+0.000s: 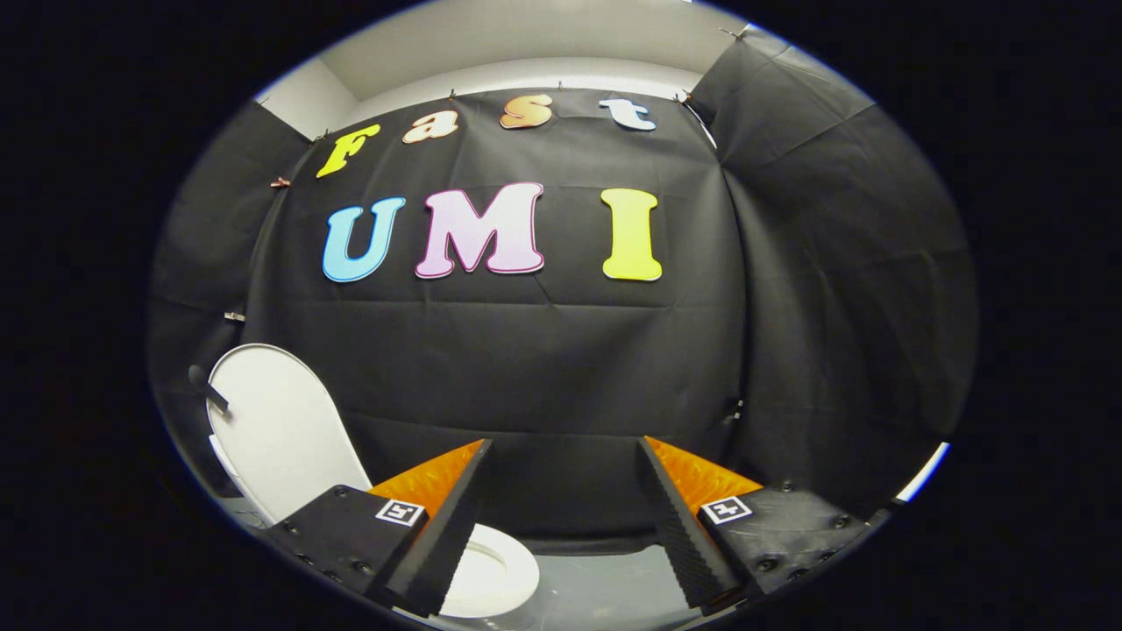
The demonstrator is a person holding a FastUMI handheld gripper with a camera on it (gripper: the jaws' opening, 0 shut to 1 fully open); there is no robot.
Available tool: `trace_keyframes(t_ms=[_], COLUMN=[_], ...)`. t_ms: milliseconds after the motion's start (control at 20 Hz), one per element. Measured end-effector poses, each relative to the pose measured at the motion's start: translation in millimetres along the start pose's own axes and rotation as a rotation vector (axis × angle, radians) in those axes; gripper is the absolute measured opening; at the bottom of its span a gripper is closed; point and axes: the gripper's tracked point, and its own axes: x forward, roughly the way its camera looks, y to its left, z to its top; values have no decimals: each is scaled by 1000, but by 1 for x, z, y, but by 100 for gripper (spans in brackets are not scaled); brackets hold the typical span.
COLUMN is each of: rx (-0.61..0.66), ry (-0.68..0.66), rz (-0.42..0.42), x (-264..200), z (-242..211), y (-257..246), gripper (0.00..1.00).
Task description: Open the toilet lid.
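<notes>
1. The gripper (565, 491) is seen nearest, its two fingers spread wide apart; nothing is held between them and nothing is touched by either fingertip; a square marker tag is carried on the body behind each finger.
2. A pale, glossy floor (605, 587) is seen low between the fingers; no object lies on the visible patch.
3. The toilet seat (495, 574) is found just beyond the left finger, white and rounded; part of it is covered by that finger, and only its front curve can be made out.
4. The toilet lid (276, 429) is seen to the left of the left finger and farther back; it is raised, standing nearly upright and leaning slightly away, with its white oval face turned toward the camera; it is well apart from both fingers.
5. A small dark knob or lever (206, 386) is seen at the lid's upper left edge; what it belongs to cannot be told.
6. The black cloth wall (543, 377) is hung behind everything, creased, with a second panel meeting it at the far right; a strip of pale ceiling (526, 35) is visible above it.
</notes>
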Motion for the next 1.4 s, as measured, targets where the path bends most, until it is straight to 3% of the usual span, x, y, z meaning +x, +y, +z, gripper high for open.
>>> trace_keyframes(t_ms=[1400], rx=[-44], ry=[0], rz=[17], x=[-1], z=[0], y=[1], gripper=[98])
